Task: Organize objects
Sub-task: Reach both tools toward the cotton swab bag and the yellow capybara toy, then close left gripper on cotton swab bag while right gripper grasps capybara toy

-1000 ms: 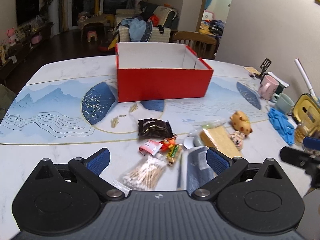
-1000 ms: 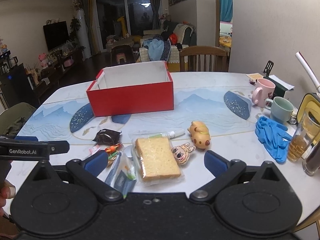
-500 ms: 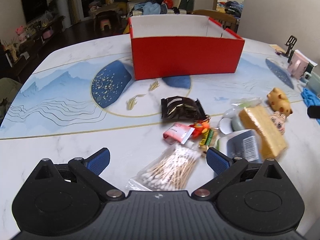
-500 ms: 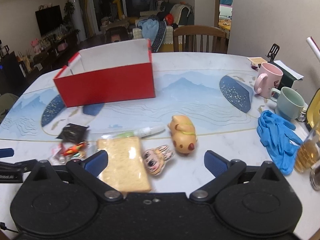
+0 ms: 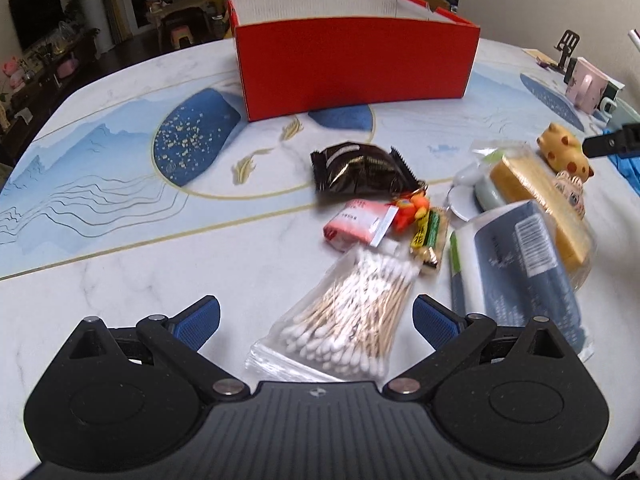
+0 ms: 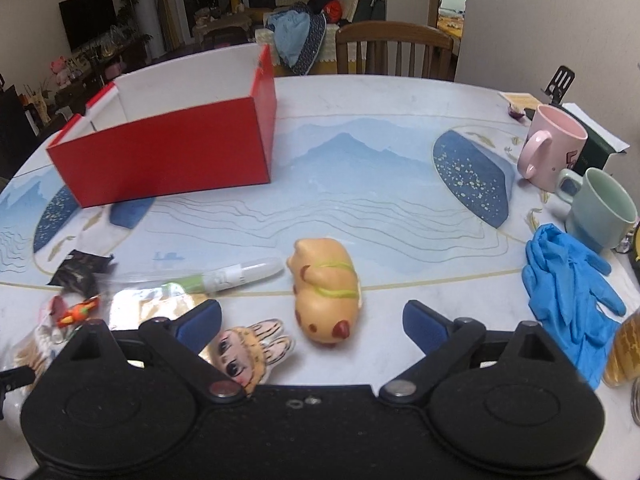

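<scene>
Two mugs [image 6: 576,176] beside blue gloves [image 6: 568,280]

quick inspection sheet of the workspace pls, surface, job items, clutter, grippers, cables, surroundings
surface: marble-look table with a blue mountain print.
job's things: red box open at the top, inside hidden; bag of cotton swabs, dark snack packet, pink packet, bagged bread slice, blue-grey pouch, spotted animal toy, bunny-eared doll face and white tube lie loose on the table.
clutter: pink mug, green mug, blue gloves, glass of amber drink.
grippers: left gripper open over the swabs; right gripper open, jaws just narrowed slightly, around the toy's near end without pressing.
cables: nothing seen.
surroundings: wooden chair, television, piled clothes.
</scene>
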### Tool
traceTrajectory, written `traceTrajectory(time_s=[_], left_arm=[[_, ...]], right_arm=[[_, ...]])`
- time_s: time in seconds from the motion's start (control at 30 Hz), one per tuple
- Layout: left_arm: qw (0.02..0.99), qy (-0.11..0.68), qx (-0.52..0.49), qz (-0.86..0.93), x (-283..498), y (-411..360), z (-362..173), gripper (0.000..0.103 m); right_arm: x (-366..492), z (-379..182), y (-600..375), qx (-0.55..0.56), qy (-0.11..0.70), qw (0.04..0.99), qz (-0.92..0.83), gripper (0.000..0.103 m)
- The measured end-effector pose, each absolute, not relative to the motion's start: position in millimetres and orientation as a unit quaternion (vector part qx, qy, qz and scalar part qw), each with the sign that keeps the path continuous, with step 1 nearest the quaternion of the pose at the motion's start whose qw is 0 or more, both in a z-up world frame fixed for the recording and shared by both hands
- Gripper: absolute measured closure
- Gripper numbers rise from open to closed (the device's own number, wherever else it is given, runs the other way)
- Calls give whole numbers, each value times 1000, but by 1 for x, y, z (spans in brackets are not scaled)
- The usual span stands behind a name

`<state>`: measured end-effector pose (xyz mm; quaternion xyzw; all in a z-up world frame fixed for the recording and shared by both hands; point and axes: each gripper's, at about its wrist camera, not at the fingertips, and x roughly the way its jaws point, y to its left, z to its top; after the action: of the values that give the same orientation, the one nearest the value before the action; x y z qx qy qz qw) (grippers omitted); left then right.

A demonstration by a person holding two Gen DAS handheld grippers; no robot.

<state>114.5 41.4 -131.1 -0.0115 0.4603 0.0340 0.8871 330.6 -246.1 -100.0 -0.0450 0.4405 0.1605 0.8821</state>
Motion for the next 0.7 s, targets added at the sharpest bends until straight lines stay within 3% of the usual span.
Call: traceTrajectory(time_s=[0.2, 0.37, 0.57, 0.7], left_arm=[[888, 458, -6, 33, 115, 44, -137, 0], [889, 458, 9, 21, 117, 38, -139, 3], [888, 459, 12, 5, 116, 32, -139, 30], [887, 460, 29, -3, 116, 27, -139, 38]], right_arm=[[348, -112, -245, -44, 453, 877, 155, 8], [358, -120, -243, -42, 464, 872, 152, 19], [361, -125, -240, -47, 472, 867, 153, 31], [363, -125, -237, -48, 475, 865, 155, 41]])
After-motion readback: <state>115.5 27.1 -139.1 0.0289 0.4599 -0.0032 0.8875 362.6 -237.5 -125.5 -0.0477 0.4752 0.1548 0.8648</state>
